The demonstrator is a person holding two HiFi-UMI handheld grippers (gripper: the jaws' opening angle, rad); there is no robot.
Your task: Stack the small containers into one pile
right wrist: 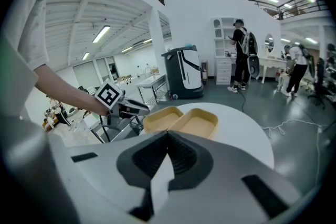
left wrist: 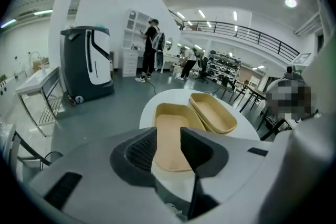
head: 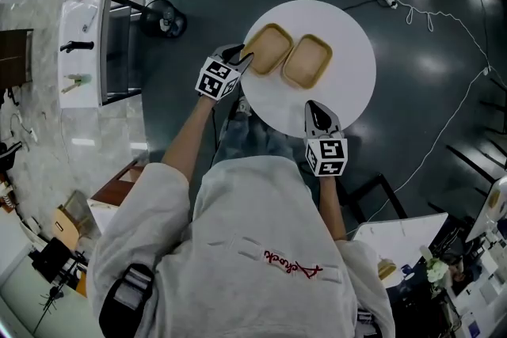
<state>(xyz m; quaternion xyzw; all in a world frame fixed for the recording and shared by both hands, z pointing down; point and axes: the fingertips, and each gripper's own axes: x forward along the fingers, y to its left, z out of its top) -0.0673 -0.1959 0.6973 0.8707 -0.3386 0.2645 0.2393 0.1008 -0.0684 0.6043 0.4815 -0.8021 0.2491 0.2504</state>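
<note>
On the round white table point(head: 348, 83), upper centre, a left container point(head: 269, 48) and a right container point(head: 308, 61) are laid side by side. The left claw point(head: 244, 58) is held open at the former's rim; the right claw point(head: 320, 113) is closed, empty.

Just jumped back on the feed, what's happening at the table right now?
A person holds two grippers over a round white table. The left container and right container lie side by side, not yet stacked. The left gripper is at the left container's rim, jaws apart, not gripping. The right gripper is shut and empty near the table's front edge.
</note>
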